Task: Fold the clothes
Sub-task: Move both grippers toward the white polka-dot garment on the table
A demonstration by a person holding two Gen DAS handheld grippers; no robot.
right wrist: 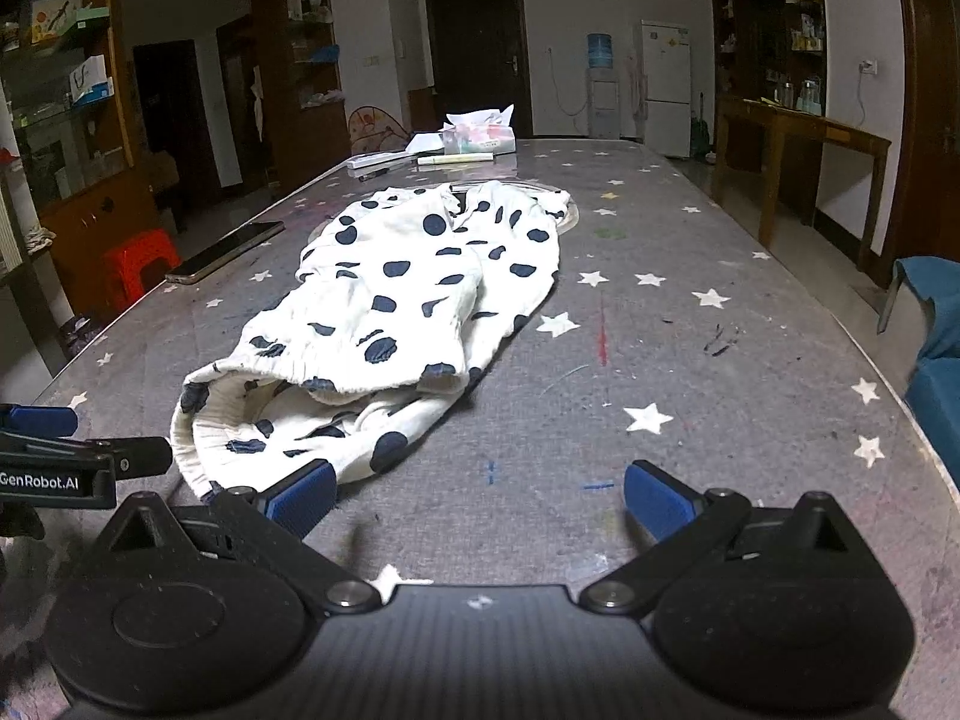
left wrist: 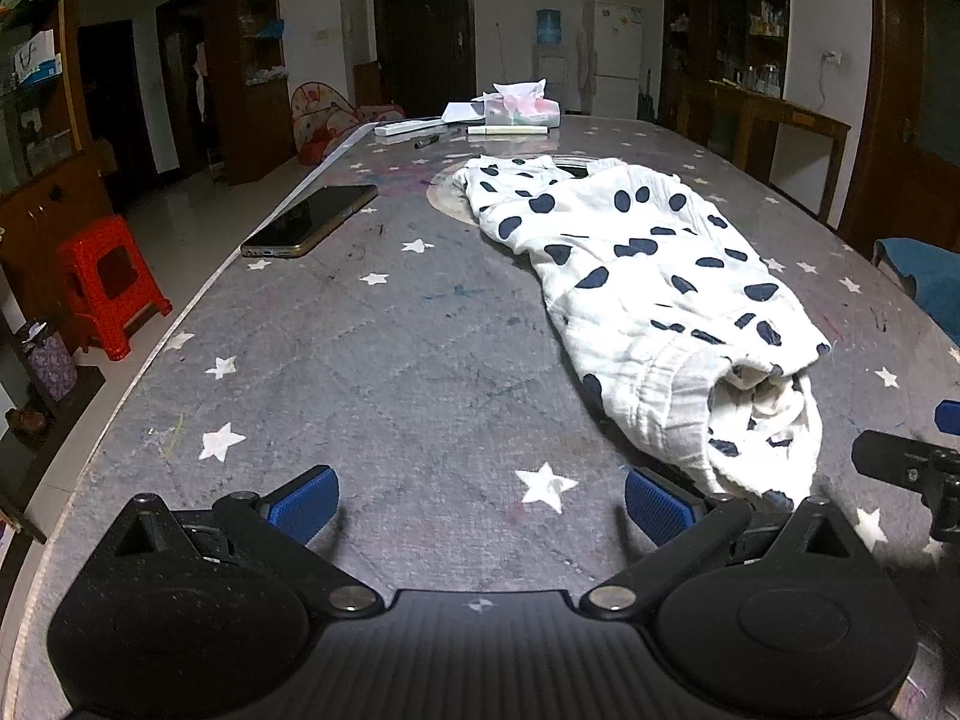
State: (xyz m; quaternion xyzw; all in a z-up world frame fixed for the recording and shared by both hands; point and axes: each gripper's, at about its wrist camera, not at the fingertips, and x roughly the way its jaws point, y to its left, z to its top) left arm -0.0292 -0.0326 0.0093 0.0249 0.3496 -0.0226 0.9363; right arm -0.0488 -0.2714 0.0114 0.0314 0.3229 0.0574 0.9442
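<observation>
A white garment with dark blue spots (left wrist: 654, 294) lies crumpled lengthwise on the grey star-patterned tablecloth (left wrist: 390, 372), its elastic waistband opening (left wrist: 750, 408) nearest me. My left gripper (left wrist: 480, 504) stands open over bare cloth, its right pad (left wrist: 657, 504) just short of the waistband. In the right wrist view the same garment (right wrist: 414, 294) stretches away to the left of centre. My right gripper (right wrist: 480, 501) is open, its left pad (right wrist: 303, 498) at the garment's near hem. Neither holds anything. The left gripper's side shows at the left edge of the right wrist view.
A dark phone (left wrist: 312, 219) lies near the table's left edge. At the far end sit a tissue pack (left wrist: 522, 108), papers, a remote and a pen. A red stool (left wrist: 111, 282) stands on the floor at left, a blue chair (right wrist: 936, 348) at right.
</observation>
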